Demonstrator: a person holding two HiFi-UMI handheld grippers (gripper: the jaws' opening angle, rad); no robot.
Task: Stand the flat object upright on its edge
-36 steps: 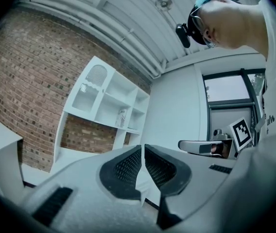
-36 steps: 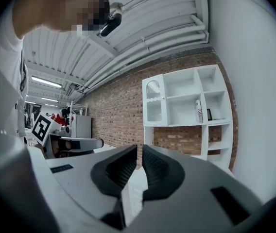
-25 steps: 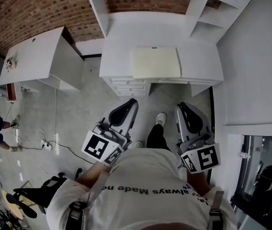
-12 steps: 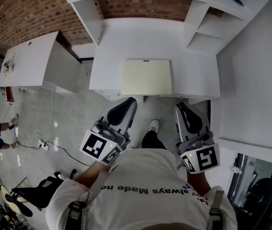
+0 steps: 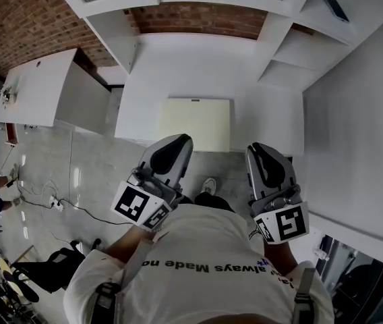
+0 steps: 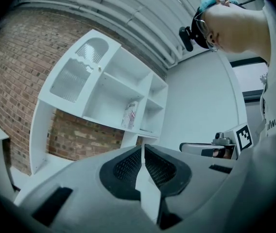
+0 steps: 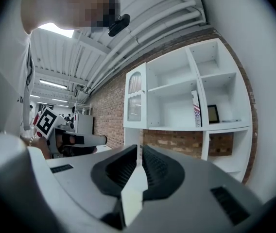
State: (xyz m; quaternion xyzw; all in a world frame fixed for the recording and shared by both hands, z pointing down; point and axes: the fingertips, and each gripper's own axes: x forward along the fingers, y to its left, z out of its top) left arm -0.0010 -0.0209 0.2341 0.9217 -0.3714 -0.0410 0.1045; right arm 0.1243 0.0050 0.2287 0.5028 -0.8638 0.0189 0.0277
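**A:** Where's the board?

**B:** The pale, matte, rectangular board (image 5: 196, 123) lies flat on the smooth white bench (image 5: 272, 113), at its front edge, under a rough brick wall (image 5: 198, 19).

**A:** And the grippers?

**B:** The left gripper (image 5: 181, 142) and right gripper (image 5: 255, 150) hover near it. Their mesh-textured black fingers (image 6: 128, 166) are pressed together, holding nothing.

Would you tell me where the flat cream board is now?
Head view, centre: the cream board lies flat on the desk, beyond the left gripper and right gripper.
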